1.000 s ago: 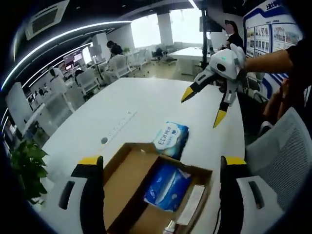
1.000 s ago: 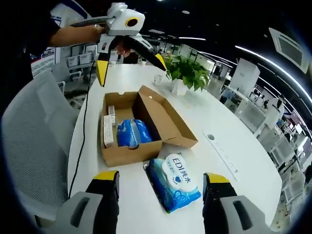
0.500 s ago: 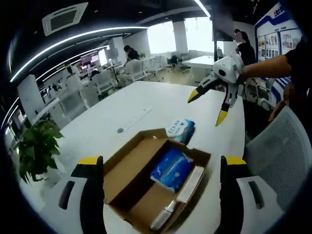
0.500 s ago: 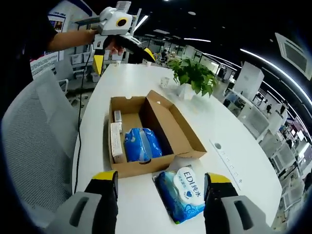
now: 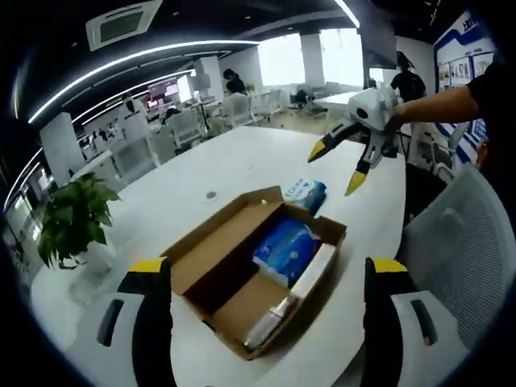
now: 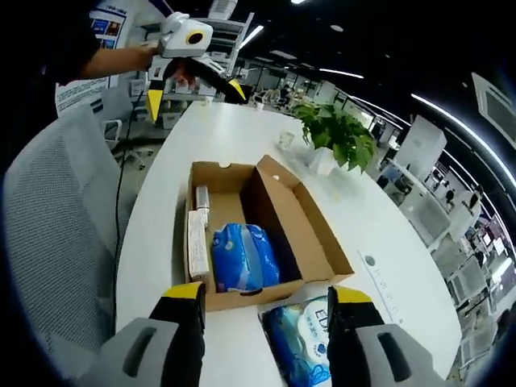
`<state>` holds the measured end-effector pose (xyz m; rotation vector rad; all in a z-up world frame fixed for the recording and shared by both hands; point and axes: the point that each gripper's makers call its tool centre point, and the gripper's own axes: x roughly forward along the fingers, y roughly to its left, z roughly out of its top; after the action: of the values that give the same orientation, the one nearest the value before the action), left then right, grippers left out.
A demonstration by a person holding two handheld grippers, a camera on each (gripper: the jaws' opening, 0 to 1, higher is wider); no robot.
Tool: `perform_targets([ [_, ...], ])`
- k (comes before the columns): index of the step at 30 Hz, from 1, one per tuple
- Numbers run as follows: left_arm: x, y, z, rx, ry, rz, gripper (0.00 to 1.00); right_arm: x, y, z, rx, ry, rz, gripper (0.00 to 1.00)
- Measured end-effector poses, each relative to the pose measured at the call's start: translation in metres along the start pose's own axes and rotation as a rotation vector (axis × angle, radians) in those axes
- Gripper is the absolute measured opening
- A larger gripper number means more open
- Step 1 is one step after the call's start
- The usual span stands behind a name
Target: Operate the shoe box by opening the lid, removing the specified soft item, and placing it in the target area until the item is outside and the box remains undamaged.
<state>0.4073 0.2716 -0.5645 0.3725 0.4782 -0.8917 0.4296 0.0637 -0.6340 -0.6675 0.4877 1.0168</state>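
On the white bench (image 5: 242, 161), left gripper view: shoe box (image 5: 256, 266) sits w/ lid folded back flat, so interior is fully accessible. Inside: blue soft pack (image 5: 286, 250) against the far wall, a flat white carton (image 5: 313, 270) and a small tube-like item (image 5: 270, 310) along one side. A second blue wipes pack (image 5: 309, 192) lies on the bench just beyond the box, i.e. outside it, likely the removed item in its target area. Left gripper (image 5: 262, 322) hangs above the near end of the box, jaws wide, holding nothing. Right gripper (image 5: 345, 157) is raised over the far end, jaws spread, empty. Potted plant (image 5: 71, 222) stands well apart.

Right gripper view: right gripper (image 6: 262, 339) looks down the box (image 6: 250, 230) lengthwise; jaws wide, nothing between. Wipes pack (image 6: 298, 347) lies touching or just beside the near box wall, between the jaws in line of sight. Blue soft pack (image 6: 242, 258) remains inside. Left gripper (image 6: 187, 60) held high at far end, jaws open. Box walls appear undamaged.
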Motion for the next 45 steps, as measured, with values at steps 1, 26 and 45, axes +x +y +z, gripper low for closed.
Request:
perform_targets([
  [1, -0.002, -0.001, -0.002, -0.002, -0.002, 0.002, 0.99, 0.002, 0.001, 0.0, -0.005, 0.002, 0.001, 0.57],
  [26, -0.047, -0.016, -0.071, -0.132, -0.035, 0.168, 0.99, 0.065, 0.01, -0.001, -0.071, 0.056, 0.02, 0.44],
  [45, -0.056, -0.045, -0.085, -0.196, -0.079, 0.225, 0.97, 0.106, 0.01, -0.006, -0.062, 0.093, -0.002, 0.35],
])
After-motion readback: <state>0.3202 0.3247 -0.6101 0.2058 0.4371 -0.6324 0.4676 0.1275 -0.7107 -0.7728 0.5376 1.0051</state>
